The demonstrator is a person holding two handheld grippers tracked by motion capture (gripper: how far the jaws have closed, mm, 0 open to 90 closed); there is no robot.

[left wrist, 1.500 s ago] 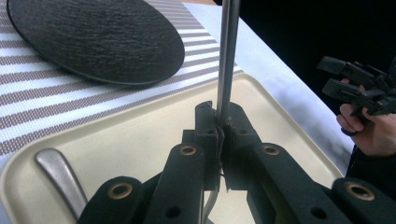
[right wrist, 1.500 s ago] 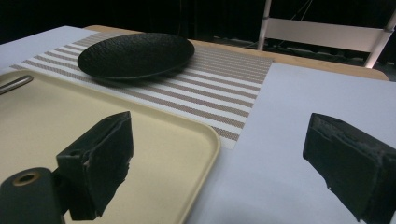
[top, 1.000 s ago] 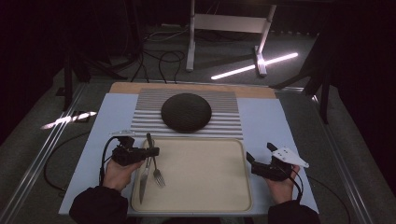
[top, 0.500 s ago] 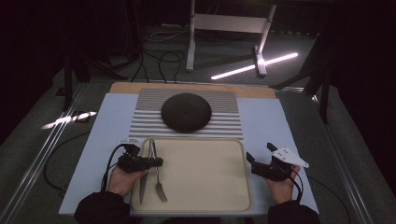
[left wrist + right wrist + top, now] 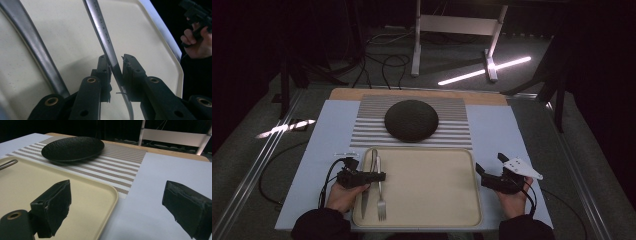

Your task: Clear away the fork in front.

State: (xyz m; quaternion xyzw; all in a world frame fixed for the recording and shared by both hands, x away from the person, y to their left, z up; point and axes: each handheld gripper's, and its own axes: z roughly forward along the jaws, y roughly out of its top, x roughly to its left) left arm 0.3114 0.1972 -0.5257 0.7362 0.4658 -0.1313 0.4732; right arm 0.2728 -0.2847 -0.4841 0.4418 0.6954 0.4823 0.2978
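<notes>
Left gripper (image 5: 115,65) around half-hidden fork (image 5: 105,37)

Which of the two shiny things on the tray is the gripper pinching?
The fork, the one with prongs lying farther in on the tray. The left gripper has its handle between its jaws; the knife lies untouched alongside, nearer the tray's edge.

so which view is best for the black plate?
High view: the whole black plate shows, centred on the striped placemat. The right gripper view shows it side-on, low and oblique. The left gripper view faces the tray instead.
</notes>
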